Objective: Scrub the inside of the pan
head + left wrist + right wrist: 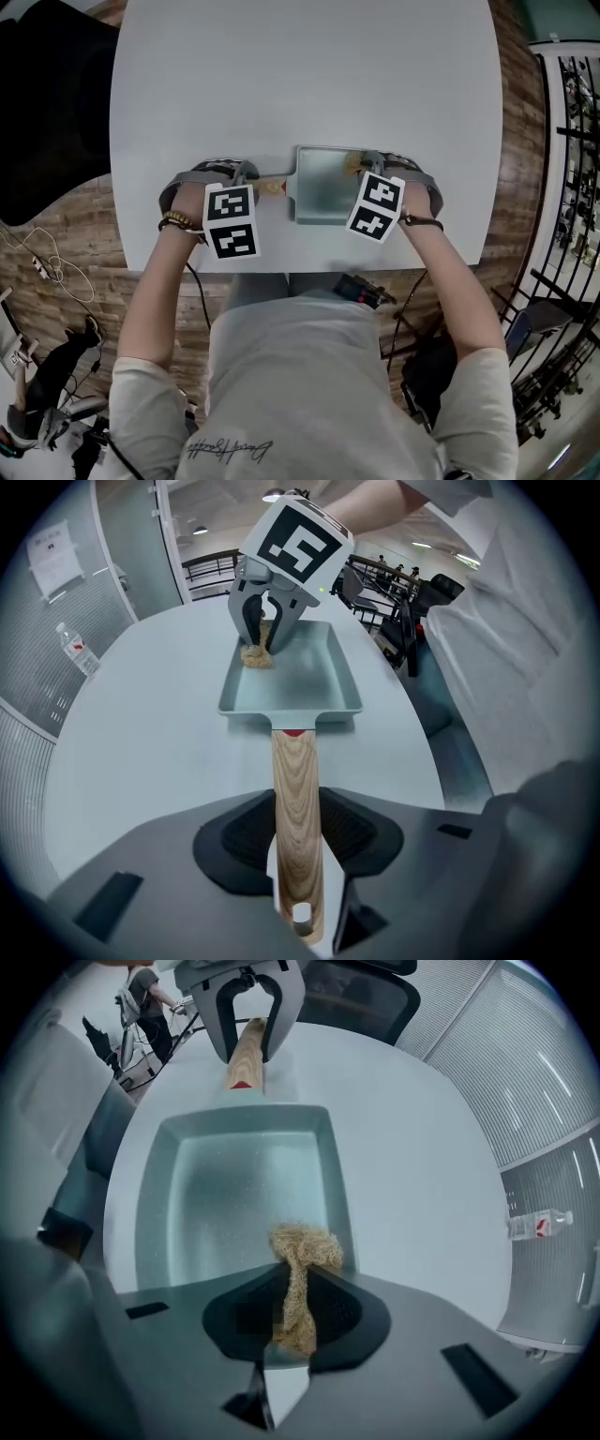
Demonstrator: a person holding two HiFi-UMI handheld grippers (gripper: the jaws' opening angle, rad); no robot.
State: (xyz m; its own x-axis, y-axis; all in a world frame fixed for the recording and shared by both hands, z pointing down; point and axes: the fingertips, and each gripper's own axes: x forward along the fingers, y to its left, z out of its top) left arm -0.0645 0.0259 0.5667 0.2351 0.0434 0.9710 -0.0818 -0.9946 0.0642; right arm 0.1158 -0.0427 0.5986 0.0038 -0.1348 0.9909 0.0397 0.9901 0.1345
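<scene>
White tabletop carries rectangular grey pan: rigid, probably light, best steadied by its wooden handle, which left claw pinches. Right claw pinches soft fibrous scrubber in a pan corner.

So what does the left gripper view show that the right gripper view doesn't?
Only the left gripper view: the left gripper shut on the wooden handle up close, the hole at the handle's end, and the right gripper from outside, with its marker cube. Only the right gripper view: its jaws pinching the scrubber up close, and speckles on the floor of the pan. Both: pan, handle, scrubber, the white table and a water bottle.
</scene>
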